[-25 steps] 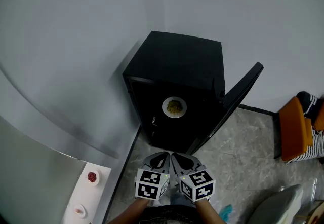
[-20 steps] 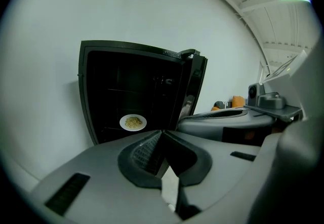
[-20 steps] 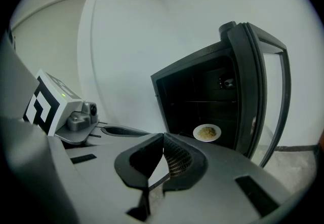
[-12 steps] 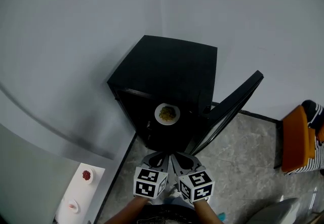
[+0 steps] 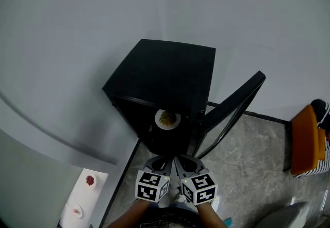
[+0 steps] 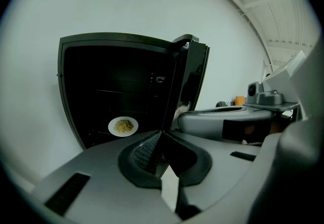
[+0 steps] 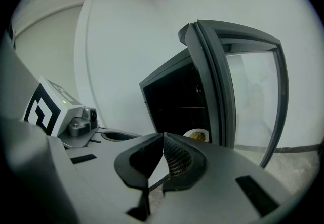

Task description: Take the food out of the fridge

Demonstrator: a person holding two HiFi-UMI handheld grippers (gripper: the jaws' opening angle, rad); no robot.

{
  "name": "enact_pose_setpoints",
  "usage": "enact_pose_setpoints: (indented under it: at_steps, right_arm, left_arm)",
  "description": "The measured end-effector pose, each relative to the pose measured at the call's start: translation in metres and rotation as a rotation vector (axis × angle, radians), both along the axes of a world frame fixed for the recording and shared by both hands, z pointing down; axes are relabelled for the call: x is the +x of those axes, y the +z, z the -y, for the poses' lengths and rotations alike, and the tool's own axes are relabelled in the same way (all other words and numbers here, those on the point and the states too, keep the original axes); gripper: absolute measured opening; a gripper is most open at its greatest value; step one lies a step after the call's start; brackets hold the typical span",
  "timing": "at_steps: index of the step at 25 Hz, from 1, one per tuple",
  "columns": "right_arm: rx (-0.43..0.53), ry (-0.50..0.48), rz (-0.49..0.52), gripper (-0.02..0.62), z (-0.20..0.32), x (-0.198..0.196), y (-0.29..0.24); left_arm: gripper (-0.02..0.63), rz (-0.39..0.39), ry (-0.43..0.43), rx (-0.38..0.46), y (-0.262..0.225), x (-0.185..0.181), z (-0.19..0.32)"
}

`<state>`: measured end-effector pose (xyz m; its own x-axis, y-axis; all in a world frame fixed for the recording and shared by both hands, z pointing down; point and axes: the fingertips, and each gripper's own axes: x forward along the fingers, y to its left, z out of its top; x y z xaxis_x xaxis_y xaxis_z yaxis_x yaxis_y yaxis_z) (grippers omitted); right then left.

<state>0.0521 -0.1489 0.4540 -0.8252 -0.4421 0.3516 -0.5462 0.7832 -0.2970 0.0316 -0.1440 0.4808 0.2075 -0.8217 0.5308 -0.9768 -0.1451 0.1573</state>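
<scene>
A small black fridge [image 5: 165, 75] was seen against a pale wall, and its door [image 5: 233, 104] was swung wide open to the right. A white plate [image 5: 161, 124] was set on a shelf low inside the fridge, and a heap of yellow food [image 5: 166, 117] was piled on it.

The left gripper [image 5: 161, 161] and the right gripper [image 5: 186, 162] were held side by side, close to each other, in front of the open fridge. Both were pointed at it. The plate was found straight ahead of the two tools and well apart from them, and it was touched by neither. In the left gripper view the plate was seen up and to the left of the jaw tips. In the right gripper view it was seen just to the right of the jaw tips, next to the edge of the door.

The jaws of the left gripper were pressed together with nothing between them. The jaws of the right gripper were pressed together too, and nothing was held.

Two small white dishes [image 5: 90, 180] were laid on a white top [image 5: 85, 197] at the lower left, away from the fridge. Red bits were seen in one.
</scene>
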Motion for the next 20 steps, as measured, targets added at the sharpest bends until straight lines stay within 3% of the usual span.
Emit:
enact_pose_setpoints:
  at_steps: [5,11,20]
  right_arm:
    - [-0.001,0.034,-0.006,0.021,0.009,0.003,0.004]
    - [-0.001,0.073,-0.04,0.021,0.021,-0.009,0.009]
    - [0.012,0.145,-0.088,0.021,0.043,-0.061,0.002]
  left_arm:
    - [0.014,-0.028,0.029,0.001,0.006,0.003,0.009]
    - [0.014,-0.13,0.057,0.019,0.01,-0.011,0.026]
    - [0.014,-0.266,0.115,0.022,0.017,-0.059,0.055]
